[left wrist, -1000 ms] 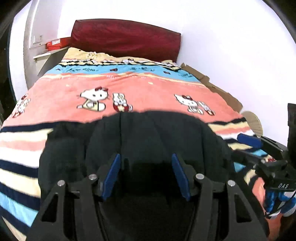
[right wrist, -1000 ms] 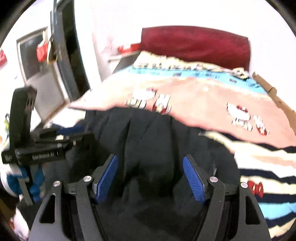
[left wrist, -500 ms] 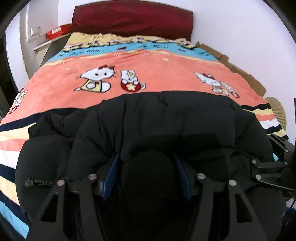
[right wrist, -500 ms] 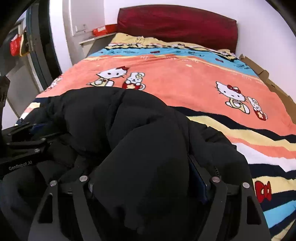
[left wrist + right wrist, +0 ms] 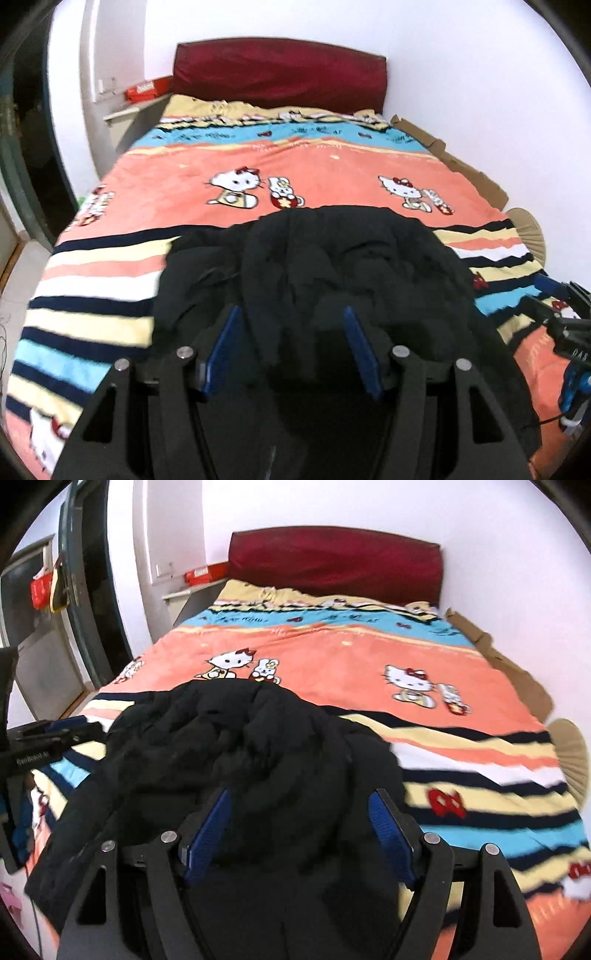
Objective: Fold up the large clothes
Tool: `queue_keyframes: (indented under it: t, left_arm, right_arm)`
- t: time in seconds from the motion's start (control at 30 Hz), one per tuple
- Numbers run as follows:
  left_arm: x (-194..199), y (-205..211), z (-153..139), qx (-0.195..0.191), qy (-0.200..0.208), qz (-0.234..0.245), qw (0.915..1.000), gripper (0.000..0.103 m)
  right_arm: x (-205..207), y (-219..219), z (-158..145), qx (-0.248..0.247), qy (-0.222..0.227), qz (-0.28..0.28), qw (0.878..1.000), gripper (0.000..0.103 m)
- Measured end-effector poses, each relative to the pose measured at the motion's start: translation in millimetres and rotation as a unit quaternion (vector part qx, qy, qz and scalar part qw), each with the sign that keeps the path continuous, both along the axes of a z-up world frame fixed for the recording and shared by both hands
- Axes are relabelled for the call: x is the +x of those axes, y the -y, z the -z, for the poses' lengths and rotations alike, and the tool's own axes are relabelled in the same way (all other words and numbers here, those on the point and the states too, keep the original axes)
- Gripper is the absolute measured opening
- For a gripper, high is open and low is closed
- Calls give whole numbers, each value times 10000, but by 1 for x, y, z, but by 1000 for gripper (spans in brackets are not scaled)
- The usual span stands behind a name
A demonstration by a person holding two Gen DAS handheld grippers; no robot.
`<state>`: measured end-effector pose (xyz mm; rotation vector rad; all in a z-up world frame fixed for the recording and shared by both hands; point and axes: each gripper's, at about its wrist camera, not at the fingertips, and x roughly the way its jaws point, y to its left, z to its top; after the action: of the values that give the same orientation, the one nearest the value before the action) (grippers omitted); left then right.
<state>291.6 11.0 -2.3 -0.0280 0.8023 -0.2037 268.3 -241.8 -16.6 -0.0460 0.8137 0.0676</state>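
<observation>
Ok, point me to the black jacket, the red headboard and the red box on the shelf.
black jacket (image 5: 351, 258), left wrist view, on its bunched upper fabric.
red headboard (image 5: 332, 565), right wrist view, on the middle of its padded front.
red box (image 5: 146, 89), left wrist view, on its side face.

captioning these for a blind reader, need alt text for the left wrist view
A puffy black padded jacket lies bunched on a bed under a striped coral cartoon-cat blanket, with the left hand-held gripper in the foreground, its blue pads spread apart around a fold of the jacket. A dark red headboard stands behind, against a white wall.
</observation>
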Motion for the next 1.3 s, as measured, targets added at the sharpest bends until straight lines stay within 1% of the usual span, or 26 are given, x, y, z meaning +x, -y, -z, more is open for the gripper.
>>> queue_keyframes:
  t: [0.13,0.23,0.33,0.4,0.5,0.67,0.77,0.9,1.0,1.1,1.17,1.3]
  left_arm:
    - [-59,-26,-21,-67,168,-164,9997,57]
    - [-95,-45,-21,-169,152,-281,9993,57]
    - [-122,-64,-10,-257,24,-400,9989,57]
    - [-141,-76,1,-375,-104,-456,9982,57]
    - [-165,-92,17,-452,-211,-626,9968,57]
    - [-201,-123,37,-859,-307,-980,9910,58]
    - [-216,-138,45,-1053,-331,-1161,9871,58]
    - [-229,-153,56,-1214,-383,-1394,9820,58]
    - [-234,-164,70,-1352,-504,-1504,9780,59]
    - [-234,-170,85,-1491,-663,-1528,9747,59]
    - [-231,-171,96,-1581,-784,-1537,9722,59]
    - [-223,-171,121,-1733,-1034,-1436,9688,59]
  right_arm:
    - [-57,20,-22,97,117,217,9996,77]
    - [-95,34,-29,160,164,347,9991,77]
    - [-122,44,-27,258,155,419,9987,80]
    - [-139,52,-20,328,120,492,9982,80]
    - [-159,62,-8,479,29,604,9970,81]
    - [-187,72,9,606,-72,714,9956,83]
    - [-196,75,15,636,-97,728,9953,83]
    - [-202,78,21,672,-99,744,9949,86]
    - [-203,79,27,711,-151,749,9945,88]
    - [-200,82,41,765,-349,723,9938,89]
    - [-195,85,56,863,-576,698,9921,90]
    - [-190,95,82,1132,-967,779,9858,90]
